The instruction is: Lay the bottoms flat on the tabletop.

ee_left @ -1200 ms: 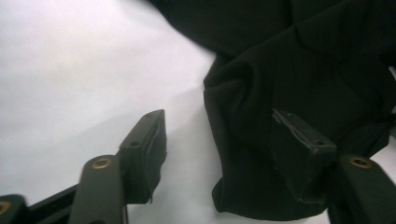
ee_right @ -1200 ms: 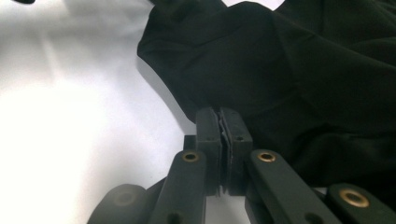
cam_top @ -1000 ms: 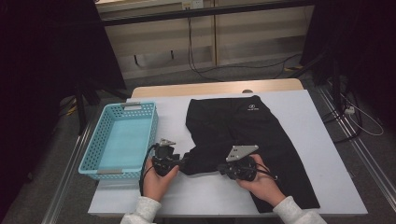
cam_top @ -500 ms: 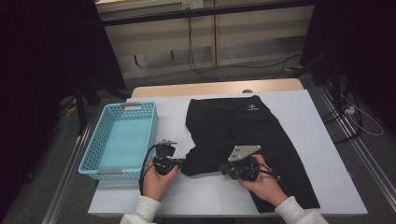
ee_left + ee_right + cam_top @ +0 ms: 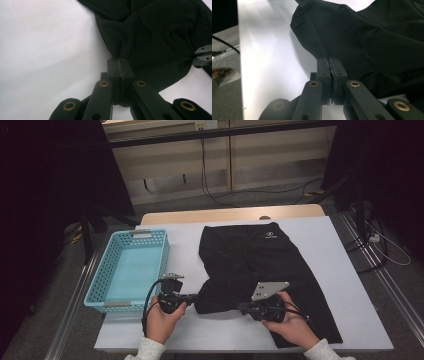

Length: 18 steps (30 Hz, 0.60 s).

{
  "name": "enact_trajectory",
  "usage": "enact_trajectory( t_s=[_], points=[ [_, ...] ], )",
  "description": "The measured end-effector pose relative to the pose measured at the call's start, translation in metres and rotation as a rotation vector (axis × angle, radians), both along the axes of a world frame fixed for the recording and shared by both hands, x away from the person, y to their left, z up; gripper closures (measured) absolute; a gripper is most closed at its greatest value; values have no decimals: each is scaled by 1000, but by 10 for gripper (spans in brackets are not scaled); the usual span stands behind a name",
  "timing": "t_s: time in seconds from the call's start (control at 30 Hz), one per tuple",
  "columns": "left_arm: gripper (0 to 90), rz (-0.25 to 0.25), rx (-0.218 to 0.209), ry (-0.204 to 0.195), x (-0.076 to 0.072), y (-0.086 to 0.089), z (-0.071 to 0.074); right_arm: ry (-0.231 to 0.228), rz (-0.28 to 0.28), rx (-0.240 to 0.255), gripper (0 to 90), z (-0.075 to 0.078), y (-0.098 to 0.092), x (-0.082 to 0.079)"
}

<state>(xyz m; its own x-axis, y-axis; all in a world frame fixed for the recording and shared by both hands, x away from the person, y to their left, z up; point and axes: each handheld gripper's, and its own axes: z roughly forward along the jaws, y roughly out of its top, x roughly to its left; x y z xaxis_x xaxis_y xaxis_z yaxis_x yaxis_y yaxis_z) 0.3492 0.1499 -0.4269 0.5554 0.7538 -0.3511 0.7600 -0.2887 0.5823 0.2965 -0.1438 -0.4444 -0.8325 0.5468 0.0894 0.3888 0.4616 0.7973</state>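
White tabletop [image 5: 325,245] carries black shorts [image 5: 260,265] at centre frame; left gripper [image 5: 196,297] and right gripper [image 5: 241,308], lower centre, each pinch the shorts' hem, jaws clamped on fabric.

One camera hangs high on the person's side, looking forward and down over the whole counter [image 5: 345,250]. Two more ride low on the left gripper [image 5: 121,65] and right gripper [image 5: 329,65], very close, looking along the jaws. All three share the black trousers [image 5: 260,265].
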Motion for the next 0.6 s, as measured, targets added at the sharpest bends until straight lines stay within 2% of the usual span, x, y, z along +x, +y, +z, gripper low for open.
enact_trajectory(
  t_s=[0.13,0.17,0.2,0.23,0.27,0.3,0.4,0.6],
  points=[
    [899,-19,3,17,-1,-3,-5,5,5,5,873,2,-5,-6],
    [894,-24,13,15,-1,-5,-6,9,6,6,873,2,-6,-7],
    [867,-17,31,-9,-2,-6,-8,15,7,4,873,0,-7,-7],
    [794,-9,54,-36,-1,-8,-8,18,11,-6,873,-2,-6,-7],
    [654,10,74,-62,0,-8,-8,22,13,-15,873,-3,-6,-7],
    [566,23,81,-84,1,-8,-8,27,18,-21,873,-5,-5,-7],
    [462,30,84,-104,7,-9,-9,30,36,-32,872,-7,-2,-8],
    [455,34,73,-119,24,-18,-16,31,35,-34,872,-8,0,-5]
  ],
)
